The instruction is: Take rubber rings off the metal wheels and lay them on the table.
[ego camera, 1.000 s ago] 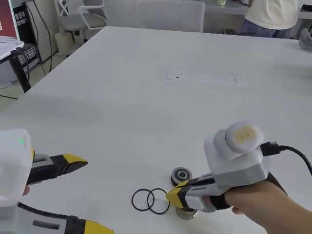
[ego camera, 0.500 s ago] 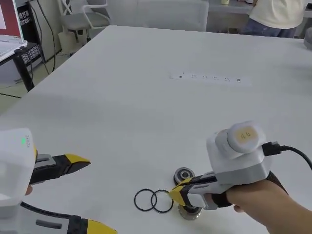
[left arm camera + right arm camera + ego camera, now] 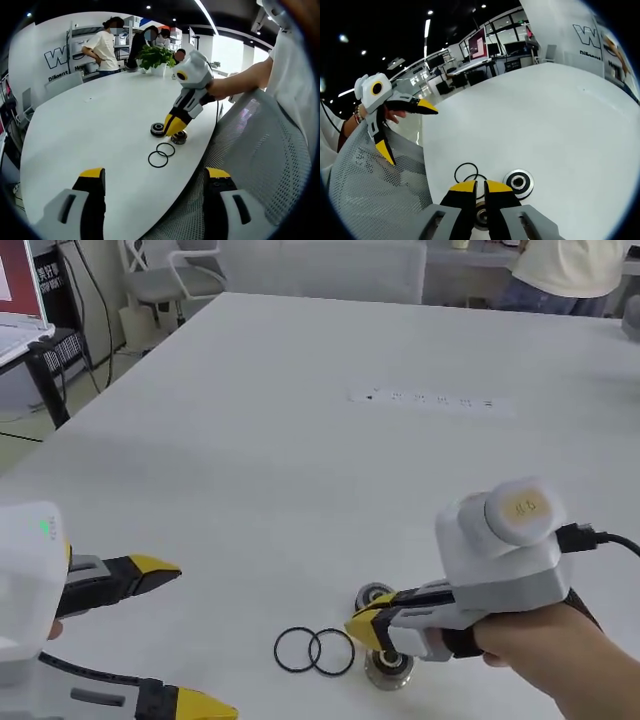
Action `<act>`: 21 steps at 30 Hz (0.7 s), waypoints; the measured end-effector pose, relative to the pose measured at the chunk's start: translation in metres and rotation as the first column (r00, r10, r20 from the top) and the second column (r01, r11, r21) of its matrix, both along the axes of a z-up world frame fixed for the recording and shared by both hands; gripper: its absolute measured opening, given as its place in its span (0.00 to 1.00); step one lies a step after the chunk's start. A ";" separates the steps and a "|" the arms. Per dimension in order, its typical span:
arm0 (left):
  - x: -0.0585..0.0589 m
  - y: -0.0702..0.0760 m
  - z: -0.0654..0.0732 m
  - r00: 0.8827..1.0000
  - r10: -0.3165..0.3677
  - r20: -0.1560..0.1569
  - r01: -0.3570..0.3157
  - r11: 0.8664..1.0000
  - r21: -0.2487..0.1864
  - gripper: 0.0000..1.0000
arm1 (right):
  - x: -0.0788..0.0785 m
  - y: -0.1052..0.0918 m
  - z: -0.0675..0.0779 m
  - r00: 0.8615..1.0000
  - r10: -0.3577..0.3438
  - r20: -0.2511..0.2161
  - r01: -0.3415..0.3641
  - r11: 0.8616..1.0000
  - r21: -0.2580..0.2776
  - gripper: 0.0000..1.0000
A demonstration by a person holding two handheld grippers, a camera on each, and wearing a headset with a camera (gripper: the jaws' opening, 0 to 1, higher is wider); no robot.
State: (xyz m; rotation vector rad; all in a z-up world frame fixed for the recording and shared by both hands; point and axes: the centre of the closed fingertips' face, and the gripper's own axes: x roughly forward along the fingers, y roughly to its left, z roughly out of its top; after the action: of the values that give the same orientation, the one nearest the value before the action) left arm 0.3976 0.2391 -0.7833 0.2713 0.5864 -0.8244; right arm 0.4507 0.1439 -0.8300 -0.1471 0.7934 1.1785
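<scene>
Two black rubber rings (image 3: pixel 314 651) lie overlapping on the white table (image 3: pixel 300 440), near its front edge. One metal wheel (image 3: pixel 374 596) lies flat just right of them. A second wheel (image 3: pixel 388 666) sits nearer, partly under my right gripper (image 3: pixel 366 629), whose yellow tips are shut right above it. In the right gripper view the jaws (image 3: pixel 481 188) stand together over that wheel (image 3: pixel 481 216), with the other wheel (image 3: pixel 519 182) and the rings (image 3: pixel 467 172) beyond. My left gripper (image 3: pixel 185 635) is open wide at the left, holding nothing. The left gripper view has the rings (image 3: pixel 161 154) and both wheels (image 3: pixel 169 133).
A white power strip (image 3: pixel 430 400) lies mid-table. Office chairs (image 3: pixel 180 270) stand at the far end, and a person (image 3: pixel 560 270) is beyond it. A mesh chair back (image 3: pixel 250 150) is close on the near side. A potted plant (image 3: pixel 155 56) stands at one end of the table.
The right gripper's body has risen and tilted slightly, its tips staying over the near wheel. The left gripper, rings and wheels have not moved.
</scene>
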 end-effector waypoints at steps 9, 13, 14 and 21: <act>0.000 -0.001 0.001 1.000 -0.003 0.001 0.003 1.000 -0.006 0.78 | -0.001 -0.001 0.010 0.999 0.013 0.031 -0.013 1.000 0.003 0.06; 0.000 -0.001 0.001 1.000 -0.001 0.004 0.001 1.000 -0.009 0.78 | 0.000 -0.001 0.018 0.999 0.006 0.041 -0.006 1.000 0.024 0.08; 0.000 -0.001 0.001 1.000 0.000 0.004 0.000 1.000 -0.009 0.78 | 0.000 -0.001 0.020 0.999 0.004 0.043 -0.005 1.000 0.029 0.08; -0.001 -0.001 0.000 1.000 -0.005 -0.003 0.005 1.000 -0.006 0.78 | 0.002 -0.002 0.033 0.998 0.000 0.069 -0.004 0.998 0.064 0.13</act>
State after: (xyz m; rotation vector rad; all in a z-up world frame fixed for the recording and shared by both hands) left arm 0.3970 0.2384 -0.7834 0.2665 0.5860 -0.8314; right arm 0.4529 0.1422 -0.7966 -0.1351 0.6944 1.1933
